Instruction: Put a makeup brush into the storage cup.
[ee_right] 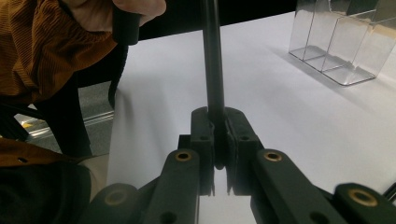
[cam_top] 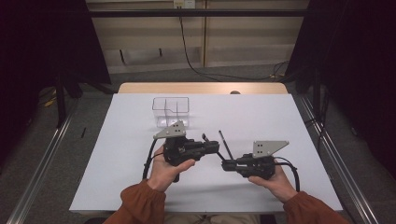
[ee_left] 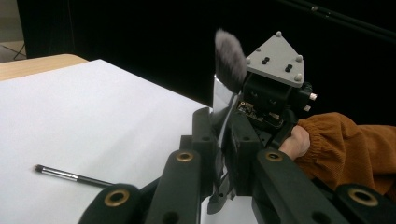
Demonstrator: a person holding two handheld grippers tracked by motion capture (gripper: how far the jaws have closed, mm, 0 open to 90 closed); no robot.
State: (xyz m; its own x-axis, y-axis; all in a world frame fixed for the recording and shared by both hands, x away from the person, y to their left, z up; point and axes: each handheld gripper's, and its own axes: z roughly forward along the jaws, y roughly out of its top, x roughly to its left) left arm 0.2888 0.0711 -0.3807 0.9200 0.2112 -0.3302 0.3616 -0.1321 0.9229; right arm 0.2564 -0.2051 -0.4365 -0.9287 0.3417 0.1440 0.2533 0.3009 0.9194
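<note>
My left gripper [cam_top: 216, 146] [ee_left: 223, 123] points right and is shut on a makeup brush [ee_left: 229, 58] at its silver ferrule. The brush's fluffy grey head stands up above the jaws. My right gripper [cam_top: 224, 164] [ee_right: 218, 116] points left, just in front of the left one, and is shut on the black handle of a thin brush [cam_top: 225, 145] [ee_right: 212, 65]. That brush slants away toward the far side. Its small tip and silver ferrule [ee_left: 70, 175] lie low at the white table top [cam_top: 261, 116]. The two jaw ends are close together but apart.
A clear acrylic organizer [cam_top: 171, 111] [ee_right: 334, 44] with upright compartments stands on the far part of the table, behind the left gripper. A person's hands in rust-orange sleeves hold both grippers. Bare white table lies on all sides.
</note>
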